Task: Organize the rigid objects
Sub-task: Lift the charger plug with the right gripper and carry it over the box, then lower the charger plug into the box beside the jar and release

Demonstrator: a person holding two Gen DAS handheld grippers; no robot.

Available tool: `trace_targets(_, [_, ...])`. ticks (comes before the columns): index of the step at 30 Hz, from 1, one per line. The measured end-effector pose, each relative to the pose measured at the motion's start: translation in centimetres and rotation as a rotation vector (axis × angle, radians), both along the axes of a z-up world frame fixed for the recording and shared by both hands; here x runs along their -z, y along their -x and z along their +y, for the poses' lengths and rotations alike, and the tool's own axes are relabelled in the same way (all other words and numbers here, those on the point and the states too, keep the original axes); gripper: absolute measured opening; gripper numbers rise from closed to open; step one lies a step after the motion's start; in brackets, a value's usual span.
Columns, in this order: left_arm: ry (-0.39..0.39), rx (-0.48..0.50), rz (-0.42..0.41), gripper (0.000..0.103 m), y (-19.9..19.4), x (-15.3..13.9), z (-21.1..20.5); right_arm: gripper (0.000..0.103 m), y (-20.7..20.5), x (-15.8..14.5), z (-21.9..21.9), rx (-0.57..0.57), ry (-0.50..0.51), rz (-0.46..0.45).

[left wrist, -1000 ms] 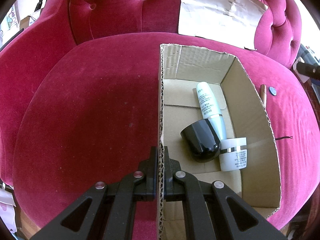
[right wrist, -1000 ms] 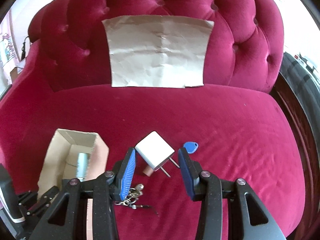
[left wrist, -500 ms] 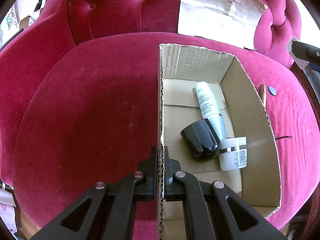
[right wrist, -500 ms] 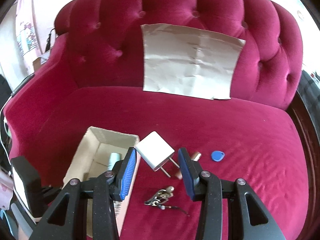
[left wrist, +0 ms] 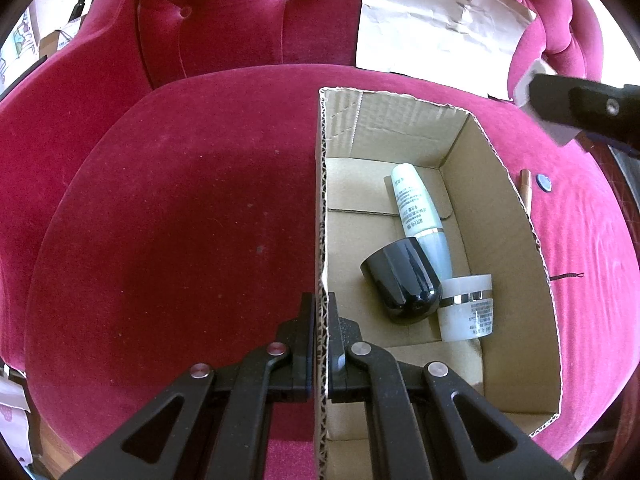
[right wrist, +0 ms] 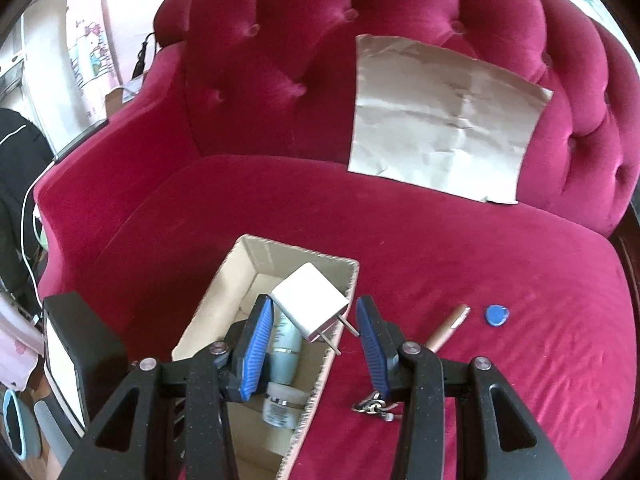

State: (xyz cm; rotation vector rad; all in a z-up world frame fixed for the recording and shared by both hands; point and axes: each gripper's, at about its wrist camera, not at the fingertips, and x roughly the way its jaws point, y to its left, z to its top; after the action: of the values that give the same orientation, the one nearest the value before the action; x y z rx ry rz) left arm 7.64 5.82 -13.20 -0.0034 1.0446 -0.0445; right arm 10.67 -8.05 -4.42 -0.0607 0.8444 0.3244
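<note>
An open cardboard box lies on a red velvet sofa. My left gripper is shut on its left wall. Inside lie a pale tube bottle, a black jar and a white jar. My right gripper holds a white plug charger between its blue pads, prongs pointing down to the right. The charger hangs above the right wall of the box, tilted. In the left wrist view, the right gripper and charger show at the upper right edge.
On the seat right of the box lie a rose-gold pen, a blue tag and a bunch of keys. A creased sheet of paper leans on the sofa back. A cable and clutter stand beyond the left armrest.
My right gripper has carried the charger leftwards, from over the seat to above the box's right wall, rolling a little. The left gripper and box have stayed put.
</note>
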Motion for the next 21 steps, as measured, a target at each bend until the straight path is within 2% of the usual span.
trace_targets(15, [0.005,-0.001,0.000,0.003,0.1,-0.1,-0.2,0.046,-0.9,4.1,2.0,-0.047,0.004,0.077])
trace_targets(21, [0.006,-0.001,0.000,0.003,0.1,0.0,-0.1,0.046,-0.8,4.4,2.4,-0.056,0.009,0.088])
